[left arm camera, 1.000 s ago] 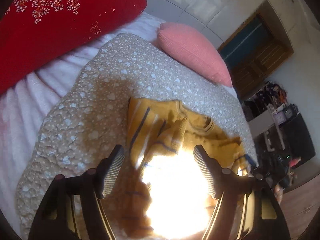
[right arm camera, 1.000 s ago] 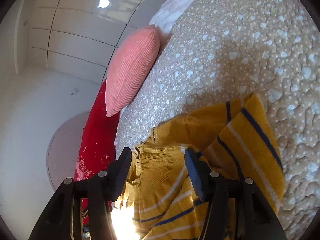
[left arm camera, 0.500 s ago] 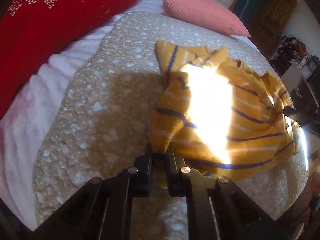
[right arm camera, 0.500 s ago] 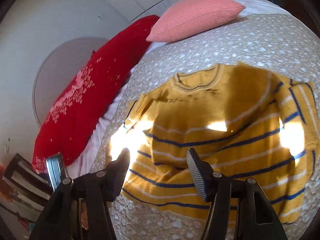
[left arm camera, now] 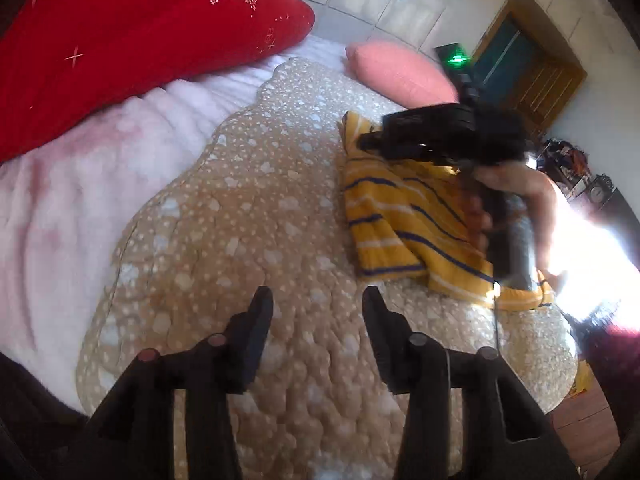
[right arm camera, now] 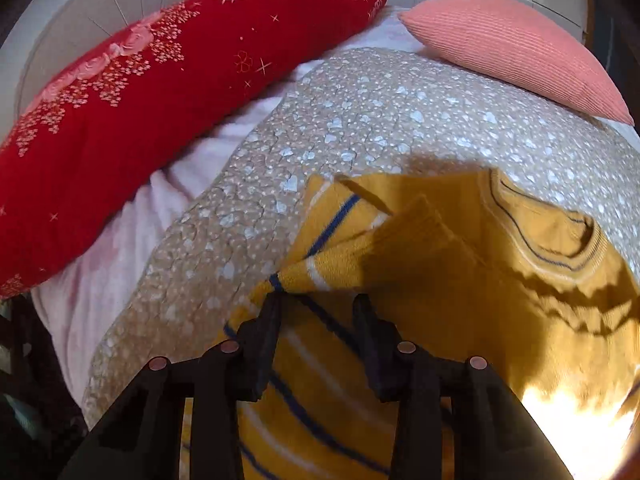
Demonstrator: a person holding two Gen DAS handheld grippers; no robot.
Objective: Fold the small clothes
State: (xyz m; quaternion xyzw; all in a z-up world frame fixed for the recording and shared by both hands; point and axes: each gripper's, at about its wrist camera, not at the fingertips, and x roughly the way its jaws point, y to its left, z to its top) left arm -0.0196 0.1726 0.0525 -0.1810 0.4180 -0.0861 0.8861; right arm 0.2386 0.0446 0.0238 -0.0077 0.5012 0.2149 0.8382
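Sweater [right arm camera: 460, 280], yellow with blue stripes, bears no readable writing.

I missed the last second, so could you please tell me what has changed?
The left gripper let go of the sweater and backed off onto the quilt, jaws opening. The right gripper rolled and came down over the sweater, jaws closing. Both pillows stayed.

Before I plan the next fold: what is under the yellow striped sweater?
The yellow striped sweater lies on the beige spotted quilt, which shows all around it. Whatever is directly beneath the knit is covered and cannot be seen.
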